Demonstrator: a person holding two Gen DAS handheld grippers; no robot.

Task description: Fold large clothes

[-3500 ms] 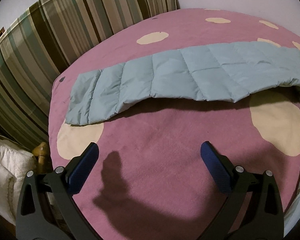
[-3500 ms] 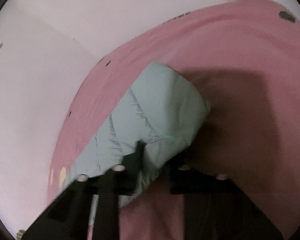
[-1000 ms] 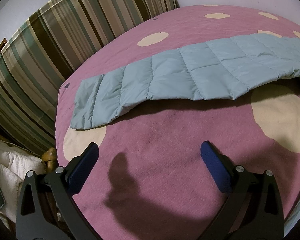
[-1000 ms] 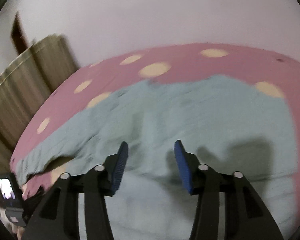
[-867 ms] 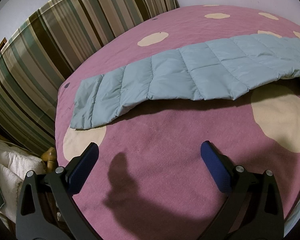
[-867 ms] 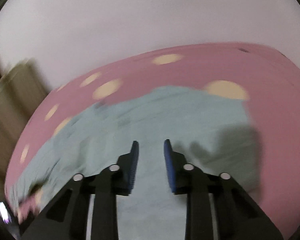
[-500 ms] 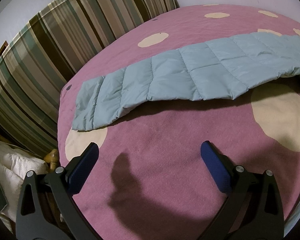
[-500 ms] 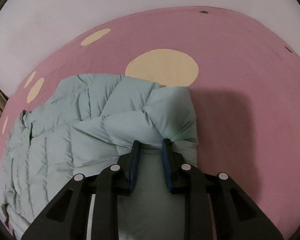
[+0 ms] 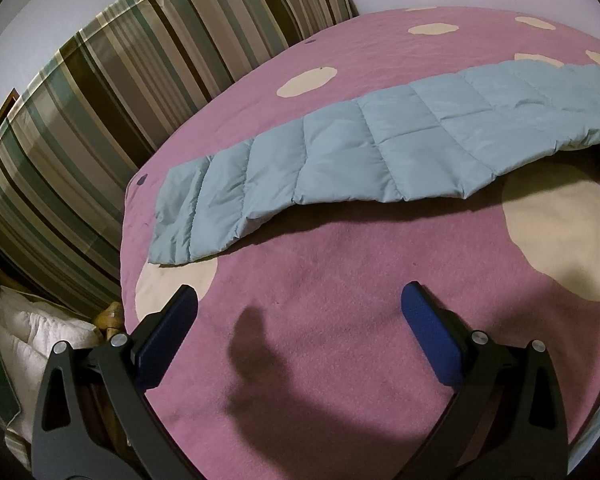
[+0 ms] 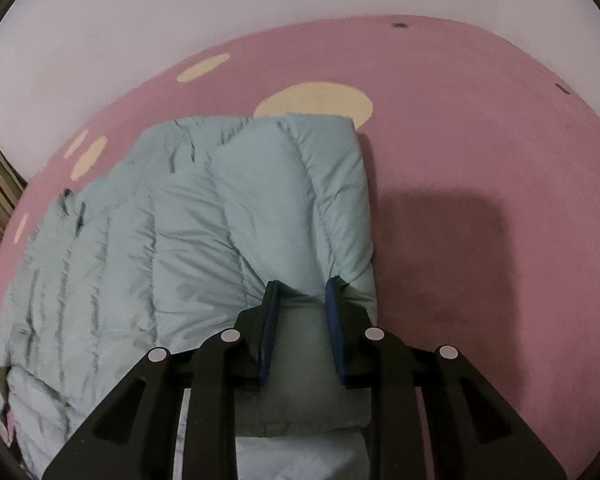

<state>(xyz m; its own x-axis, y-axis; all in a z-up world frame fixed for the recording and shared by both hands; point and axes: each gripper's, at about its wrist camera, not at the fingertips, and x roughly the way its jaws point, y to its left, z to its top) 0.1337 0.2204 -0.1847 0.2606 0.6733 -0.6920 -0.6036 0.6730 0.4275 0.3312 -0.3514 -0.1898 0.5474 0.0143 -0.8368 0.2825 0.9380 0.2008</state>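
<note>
Now the right tool (image 10: 302, 286) is clenched on a bunched fold of the pale blue quilted jacket (image 10: 188, 240), which lies spread on the pink bed cover (image 10: 480, 152) with cream spots. Meanwhile the left tool (image 9: 298, 300) hovers released above bare cover, well short of the jacket's long sleeve (image 9: 340, 156) stretched out near the striped pillows (image 9: 100, 92).

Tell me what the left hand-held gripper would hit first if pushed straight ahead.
Probably the bare pink blanket: the left hand-held gripper is open and empty, angled down at it. The quilted blue jacket sleeve lies farther on; depth is unclear.
</note>
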